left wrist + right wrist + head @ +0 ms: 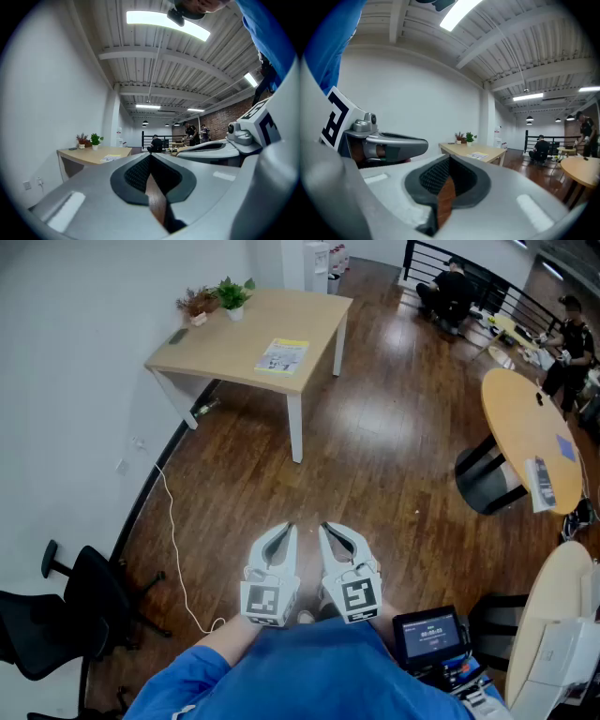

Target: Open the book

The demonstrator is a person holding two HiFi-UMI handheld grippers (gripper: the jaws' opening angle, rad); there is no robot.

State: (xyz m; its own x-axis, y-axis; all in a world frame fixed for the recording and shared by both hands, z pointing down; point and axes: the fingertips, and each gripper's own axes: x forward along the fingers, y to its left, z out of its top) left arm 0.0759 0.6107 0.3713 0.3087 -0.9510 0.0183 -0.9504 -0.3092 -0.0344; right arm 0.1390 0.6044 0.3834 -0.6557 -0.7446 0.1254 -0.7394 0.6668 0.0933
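The book (281, 355), thin with a yellow and white cover, lies shut on the light wooden table (234, 338) far across the room. It shows small in the left gripper view (111, 158) and in the right gripper view (477, 155). My left gripper (286, 530) and right gripper (327, 527) are held side by side close to my body over the wooden floor, well short of the table. Both point level toward it. Each has its jaws shut, with nothing between them (150, 155) (450, 158).
Two small potted plants (231, 294) and a dark phone (178, 336) sit at the table's far corner. A black office chair (66, 610) and a white cable (178, 549) are at the left wall. At the right are a round table (530, 437), a screen device (429, 634) and seated people (448, 292).
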